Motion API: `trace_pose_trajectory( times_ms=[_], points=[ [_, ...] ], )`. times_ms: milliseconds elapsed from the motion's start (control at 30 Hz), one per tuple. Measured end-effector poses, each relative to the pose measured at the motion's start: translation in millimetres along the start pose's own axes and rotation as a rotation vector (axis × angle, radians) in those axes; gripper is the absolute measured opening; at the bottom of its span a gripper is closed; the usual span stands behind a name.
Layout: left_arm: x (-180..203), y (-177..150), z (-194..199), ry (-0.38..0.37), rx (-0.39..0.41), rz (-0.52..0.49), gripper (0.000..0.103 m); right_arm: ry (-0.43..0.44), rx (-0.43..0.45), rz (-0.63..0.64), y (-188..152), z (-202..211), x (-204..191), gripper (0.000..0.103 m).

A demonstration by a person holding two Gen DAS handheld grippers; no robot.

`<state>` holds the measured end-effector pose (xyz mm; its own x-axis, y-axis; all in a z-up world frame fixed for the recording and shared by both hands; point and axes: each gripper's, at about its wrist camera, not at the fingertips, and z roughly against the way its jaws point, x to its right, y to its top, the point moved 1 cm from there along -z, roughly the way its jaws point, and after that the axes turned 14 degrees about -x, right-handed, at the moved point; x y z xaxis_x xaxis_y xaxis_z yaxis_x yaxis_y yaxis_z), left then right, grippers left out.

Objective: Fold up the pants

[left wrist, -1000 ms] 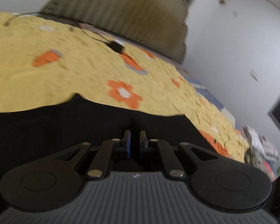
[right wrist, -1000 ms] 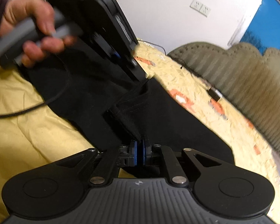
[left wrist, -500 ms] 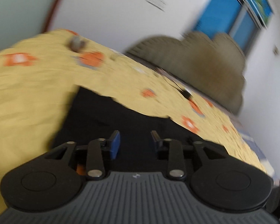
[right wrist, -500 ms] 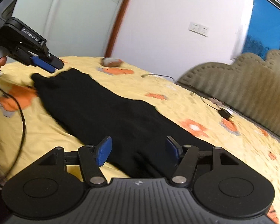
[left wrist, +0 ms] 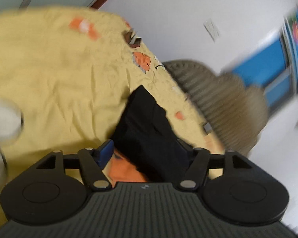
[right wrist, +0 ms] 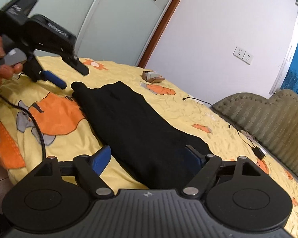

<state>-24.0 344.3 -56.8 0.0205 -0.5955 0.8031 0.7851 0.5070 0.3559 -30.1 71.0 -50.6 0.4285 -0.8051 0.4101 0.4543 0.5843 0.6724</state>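
Right wrist view: the right gripper stands wide, its jaws having just been opening, and its blue pads press on nothing; the near end of the black pants lies between and below them on the yellow bedspread; the pants stretch away as one long folded strip toward the far side of the bed; just beside their far end hovers the left gripper, held in a hand at the left edge, its jaws parted and empty, a black cable trailing from it across the orange print; beyond the pants sits a small brown box near the bed's far edge; a charger with its cord lies at the right, close to the olive tufted headboard. Left wrist view, blurred: the left gripper also gapes, its jaws having just been opening, with the pants lying on the bedspread between the fingers but clear of the blue pad.
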Motion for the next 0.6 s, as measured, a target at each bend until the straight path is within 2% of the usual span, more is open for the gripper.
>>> trace_pose_trajectory(
  times_ms=[100, 167, 333, 400, 533, 600],
  points=[
    [-10, -8, -8, -0.097, -0.004, 0.164, 0.072, -0.003, -0.008, -0.016, 8, -4, -5, 0.080],
    [-8, -9, -12, -0.117, 0.013, 0.176, 0.072, -0.002, -0.017, -0.026, 11, -5, -7, 0.080],
    [-1, -10, -23, -0.087, 0.025, 0.214, 0.074, -0.020, -0.024, -0.017, 11, -4, -9, 0.080],
    [2, -10, -15, -0.075, 0.044, 0.189, 0.074, -0.014, -0.013, -0.009, 13, -2, -9, 0.080],
    [11, -11, 26, 0.013, 0.172, 0.084, 0.076, 0.041, 0.035, 0.031, 31, 1, -17, 0.080],
    [12, -13, 44, 0.042, 0.217, 0.047, 0.082, 0.075, 0.058, 0.088, 47, -3, -30, 0.080]
  ],
)
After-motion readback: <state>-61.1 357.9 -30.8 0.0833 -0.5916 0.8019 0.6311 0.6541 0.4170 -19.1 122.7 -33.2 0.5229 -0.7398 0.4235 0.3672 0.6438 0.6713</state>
